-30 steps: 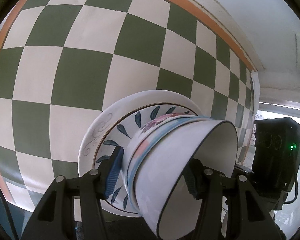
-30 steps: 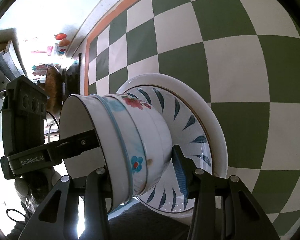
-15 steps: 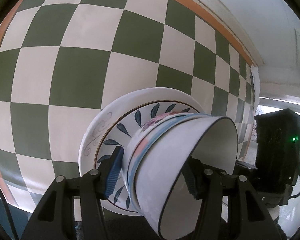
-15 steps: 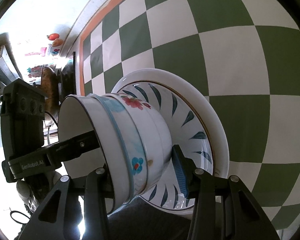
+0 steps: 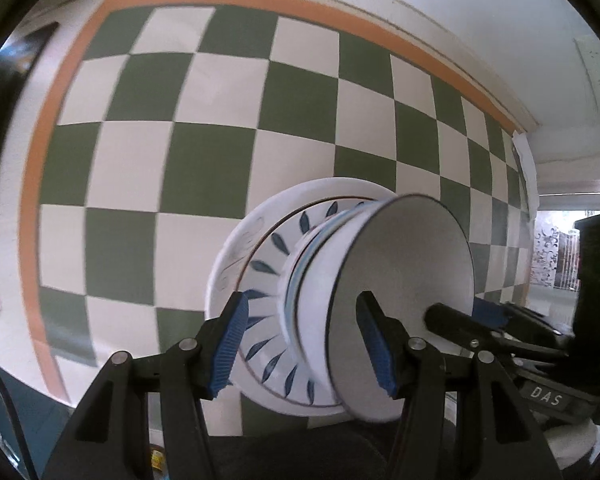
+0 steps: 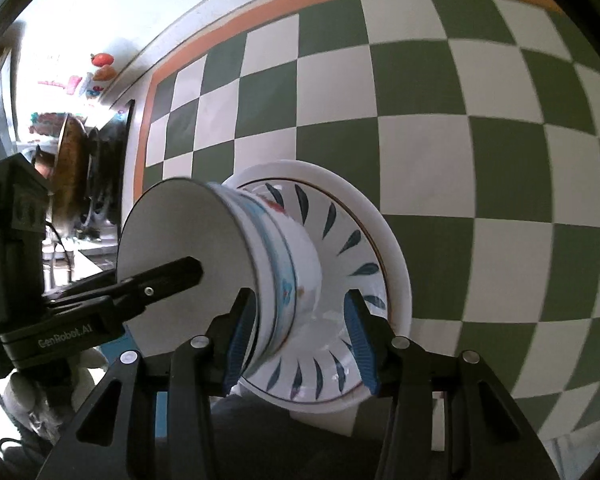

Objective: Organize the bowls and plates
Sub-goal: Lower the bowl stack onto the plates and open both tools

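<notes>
- The left hand-held gripper (image 5: 306, 344) clamps one side of a stack of dishes: its pads press across the plates and the nested bowls together, one pad under the plates, the other inside the top bowl.
- The right hand-held gripper (image 6: 300, 340) clamps the opposite side of the same stack in the same way, one blue pad inside the top bowl and the other beneath the plates.
- The stack is, from the bottom: a plain white plate (image 5: 236, 256) with a faint scroll mark, a plate with blue leaf marks (image 6: 352, 240), then nested bowls (image 6: 276, 264) with a blue band and floral print, topped by a white bowl (image 5: 404, 280) with a thin dark rim.
- The stack hangs between both grippers above the green-and-white checkered surface (image 5: 204, 168), closer to its near edge than to the orange border along the far edge; whether it touches the surface cannot be told.
- Each wrist view shows the other gripper's finger reaching into the top bowl.
</notes>
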The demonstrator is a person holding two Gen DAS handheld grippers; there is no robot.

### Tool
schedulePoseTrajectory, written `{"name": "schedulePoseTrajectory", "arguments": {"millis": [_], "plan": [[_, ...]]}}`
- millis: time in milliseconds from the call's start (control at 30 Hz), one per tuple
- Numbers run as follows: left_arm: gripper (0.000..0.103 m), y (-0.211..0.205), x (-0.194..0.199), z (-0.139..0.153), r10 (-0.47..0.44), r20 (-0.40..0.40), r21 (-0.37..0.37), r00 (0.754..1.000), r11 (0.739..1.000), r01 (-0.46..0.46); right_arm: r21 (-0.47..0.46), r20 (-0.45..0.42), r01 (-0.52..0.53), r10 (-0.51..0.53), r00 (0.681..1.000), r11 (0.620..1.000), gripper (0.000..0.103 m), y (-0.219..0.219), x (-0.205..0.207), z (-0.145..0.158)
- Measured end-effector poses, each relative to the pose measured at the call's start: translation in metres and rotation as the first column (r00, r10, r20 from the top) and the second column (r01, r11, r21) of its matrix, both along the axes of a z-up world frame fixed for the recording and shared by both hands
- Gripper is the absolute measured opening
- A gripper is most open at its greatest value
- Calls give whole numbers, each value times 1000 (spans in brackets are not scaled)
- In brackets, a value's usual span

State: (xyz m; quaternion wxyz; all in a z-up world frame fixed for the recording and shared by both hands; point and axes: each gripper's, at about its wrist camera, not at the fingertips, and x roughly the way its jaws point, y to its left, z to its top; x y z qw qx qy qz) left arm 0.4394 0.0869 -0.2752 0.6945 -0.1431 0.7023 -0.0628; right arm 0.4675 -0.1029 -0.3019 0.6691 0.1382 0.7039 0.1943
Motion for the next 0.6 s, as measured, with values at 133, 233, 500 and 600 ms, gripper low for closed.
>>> {"name": "schedulePoseTrajectory", "arguments": {"millis": [133,233,500,600], "plan": [[55,5,-11,15,-2,42,39,999,999,0,-60,55,-27,30,998,998,50,4,-14,22],[55,6,-21,29,-12,77,66,997,998,7,-108,93,-27,37,995,994,55,6,-26,38],[94,8,-42,62,-51,201,164,978,986,18,-167,184,43,-12,983,985,88,4,-56,75],[95,9,-47,70,-60,228,178,972,984,19,-199,228,92,-45,973,976,90,2,-66,88]]}}
